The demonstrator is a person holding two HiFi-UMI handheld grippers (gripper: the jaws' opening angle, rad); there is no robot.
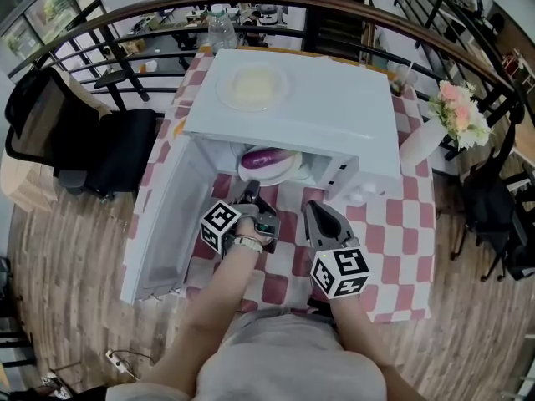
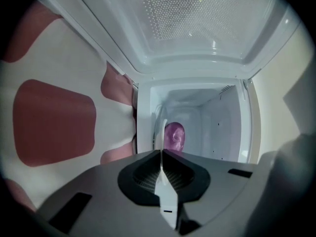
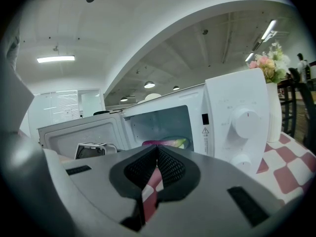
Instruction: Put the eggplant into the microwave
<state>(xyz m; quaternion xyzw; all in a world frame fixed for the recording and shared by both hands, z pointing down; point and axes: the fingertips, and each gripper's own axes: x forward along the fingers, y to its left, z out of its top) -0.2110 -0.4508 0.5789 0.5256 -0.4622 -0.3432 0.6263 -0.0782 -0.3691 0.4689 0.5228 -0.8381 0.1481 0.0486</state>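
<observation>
Currently: open white microwave (image 1: 292, 98), purple eggplant (image 1: 266, 159) on plate (image 1: 288, 172) inside; warning-triangle label (image 3: 205, 130), print illegible. Left gripper (image 1: 249, 190), right gripper (image 1: 314, 209): jaws together, empty.

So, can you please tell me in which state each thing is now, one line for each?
microwave door, wide open.
eggplant, inside the microwave, lying on a white plate.
left gripper, jaws together, nothing between them.
right gripper, jaws together, nothing between them.
flower vase, upright beside the microwave.
</observation>
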